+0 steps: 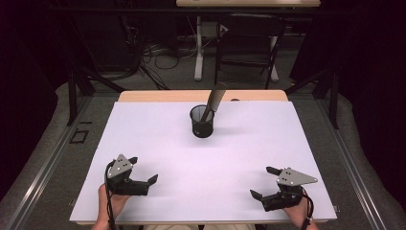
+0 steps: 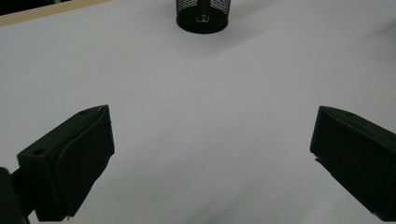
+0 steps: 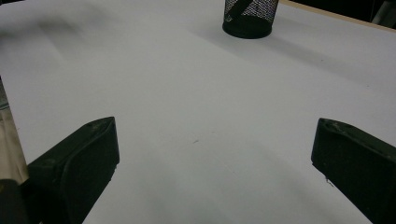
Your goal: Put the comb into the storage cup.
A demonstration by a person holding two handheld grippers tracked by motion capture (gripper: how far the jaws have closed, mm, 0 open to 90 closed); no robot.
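Two grippers were held low over the near edge of the desk (image 1: 158, 139), the left gripper (image 1: 143, 169) and the right gripper (image 1: 266, 182) well apart, each with its jaws spread wide and nothing between them. Both were turned inward toward the black mesh cup (image 1: 202, 121) at the far middle of the white sheet, which suggested a resting pose before a reach, though that was only a judgement. A dark, flat tool (image 1: 213, 100) was leaned in the cup, its upper end tilted to the right above the rim, presumably kept upright by the mesh wall.

From the high view the tool's full length and the hands gripping the handles could be seen. In the left gripper view the cup's base (image 2: 202, 22) was shown close enough for the tool's foot to be made out through the mesh; in the right gripper view the cup (image 3: 248, 18) was cut off at the top, with the tool seen as a slanted dark strip inside.
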